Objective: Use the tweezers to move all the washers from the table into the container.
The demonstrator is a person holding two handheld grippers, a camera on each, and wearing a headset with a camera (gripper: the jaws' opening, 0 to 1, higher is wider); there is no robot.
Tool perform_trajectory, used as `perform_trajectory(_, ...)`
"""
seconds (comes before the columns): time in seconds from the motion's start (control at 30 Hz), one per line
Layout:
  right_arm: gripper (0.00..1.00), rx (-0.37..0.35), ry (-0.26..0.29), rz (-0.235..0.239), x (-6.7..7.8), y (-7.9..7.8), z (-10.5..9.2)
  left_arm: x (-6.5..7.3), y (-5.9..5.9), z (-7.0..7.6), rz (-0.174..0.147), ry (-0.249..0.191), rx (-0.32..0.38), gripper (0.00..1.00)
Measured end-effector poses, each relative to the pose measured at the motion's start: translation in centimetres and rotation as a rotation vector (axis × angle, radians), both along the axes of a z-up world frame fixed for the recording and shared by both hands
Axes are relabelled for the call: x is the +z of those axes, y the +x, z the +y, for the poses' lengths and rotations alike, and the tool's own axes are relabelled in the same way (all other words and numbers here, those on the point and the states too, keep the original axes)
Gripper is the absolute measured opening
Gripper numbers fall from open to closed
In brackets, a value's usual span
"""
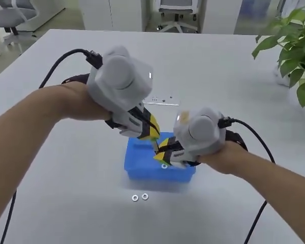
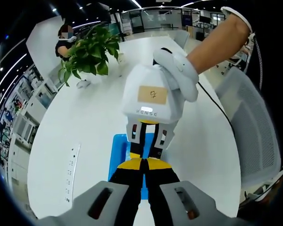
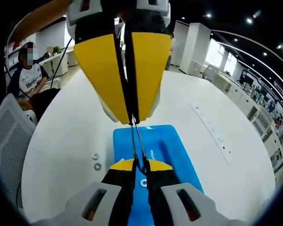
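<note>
A blue container (image 1: pixel 142 165) sits on the white table (image 1: pixel 66 193), with both grippers over it, tip to tip. My left gripper (image 1: pixel 153 133) is shut on the back end of thin metal tweezers (image 3: pixel 136 141). My right gripper (image 1: pixel 161 151) is shut on the tweezers' legs lower down. One washer (image 3: pixel 143 182) shows just below the tweezers' tips, over the container floor; whether it is gripped or lying there I cannot tell. Two washers (image 1: pixel 140 196) lie on the table in front of the container, also seen as a pair of washers (image 3: pixel 96 161) beside it.
A pale ruler-like strip (image 1: pixel 162 100) lies beyond the container. A potted plant (image 1: pixel 295 56) stands at the table's right edge. Office chairs (image 1: pixel 175 12) stand past the far edge. Cables (image 1: pixel 56 71) trail from both grippers.
</note>
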State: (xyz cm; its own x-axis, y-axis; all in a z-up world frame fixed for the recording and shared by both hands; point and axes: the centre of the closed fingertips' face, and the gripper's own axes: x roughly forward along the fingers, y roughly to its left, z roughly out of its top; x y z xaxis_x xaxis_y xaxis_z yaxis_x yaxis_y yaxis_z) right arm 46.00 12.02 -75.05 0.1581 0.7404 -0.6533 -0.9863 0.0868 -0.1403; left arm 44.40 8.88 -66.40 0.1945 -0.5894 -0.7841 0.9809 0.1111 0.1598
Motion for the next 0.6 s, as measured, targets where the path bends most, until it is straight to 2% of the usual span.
perform_trajectory(0.6, 0.1, -0.002, -0.043, 0.045, -2.9, 1.4, -0.4, -2.8, 1.7, -0.3, 0.035, 0.008, 0.009, 0.05)
